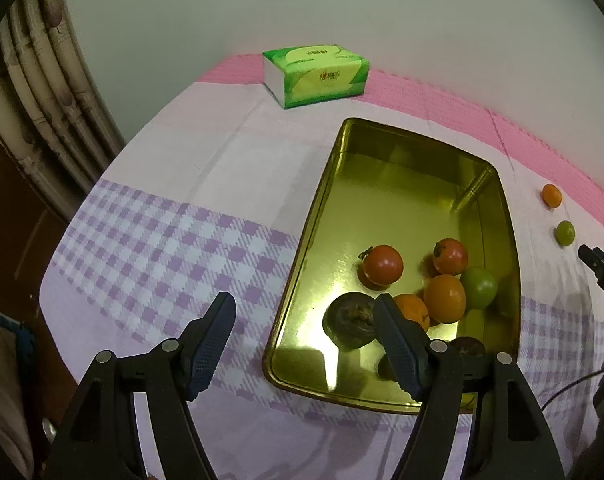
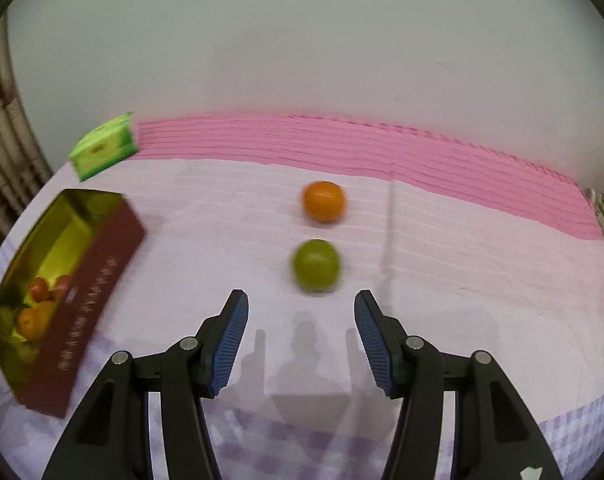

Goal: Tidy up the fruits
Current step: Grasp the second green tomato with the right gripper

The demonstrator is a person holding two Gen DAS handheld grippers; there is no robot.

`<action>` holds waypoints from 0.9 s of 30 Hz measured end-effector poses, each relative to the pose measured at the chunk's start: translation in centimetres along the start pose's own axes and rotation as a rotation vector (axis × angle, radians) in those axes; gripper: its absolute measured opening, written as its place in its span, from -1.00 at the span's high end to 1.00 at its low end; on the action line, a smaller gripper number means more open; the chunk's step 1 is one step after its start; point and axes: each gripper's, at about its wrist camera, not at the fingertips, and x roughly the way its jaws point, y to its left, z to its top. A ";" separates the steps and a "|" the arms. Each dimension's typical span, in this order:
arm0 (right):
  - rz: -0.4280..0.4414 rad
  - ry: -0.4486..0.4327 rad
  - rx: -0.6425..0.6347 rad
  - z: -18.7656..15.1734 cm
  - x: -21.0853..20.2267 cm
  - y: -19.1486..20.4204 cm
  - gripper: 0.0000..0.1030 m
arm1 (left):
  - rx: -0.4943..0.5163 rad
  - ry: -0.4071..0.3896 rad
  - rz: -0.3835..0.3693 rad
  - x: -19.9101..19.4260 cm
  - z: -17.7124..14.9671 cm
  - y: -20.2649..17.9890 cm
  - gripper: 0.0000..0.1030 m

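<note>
The right gripper (image 2: 301,344) stood open and empty at lower centre, a green fruit (image 2: 316,266) just above it, an orange fruit (image 2: 324,201) beyond. The left gripper (image 1: 305,344) gaped empty over the gold tin (image 1: 402,184), fruit clustered at its lower right.

The left gripper (image 1: 304,344) hangs with jaws apart over the near edge of a gold tray (image 1: 302,256). The tray holds red, orange, green and dark fruits. An orange fruit (image 1: 551,195) and a green fruit (image 1: 565,233) lie on the cloth beside it.
</note>
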 end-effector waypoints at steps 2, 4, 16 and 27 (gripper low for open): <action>-0.003 0.000 -0.005 0.0 0.6 0.0 -0.02 | 0.000 -0.005 -0.006 0.1 0.0 -0.1 -0.40; 0.006 -0.001 -0.010 0.2 1.3 0.2 -0.02 | 0.001 -0.011 -0.018 0.1 0.1 -0.2 -0.40; -0.012 0.029 -0.022 0.9 5.5 0.5 0.31 | -0.011 -0.028 0.011 -0.2 0.2 -0.7 -0.40; 0.005 -0.052 0.024 -0.4 2.6 -4.0 0.38 | 0.145 -0.047 -0.091 -0.6 4.6 -12.4 -0.40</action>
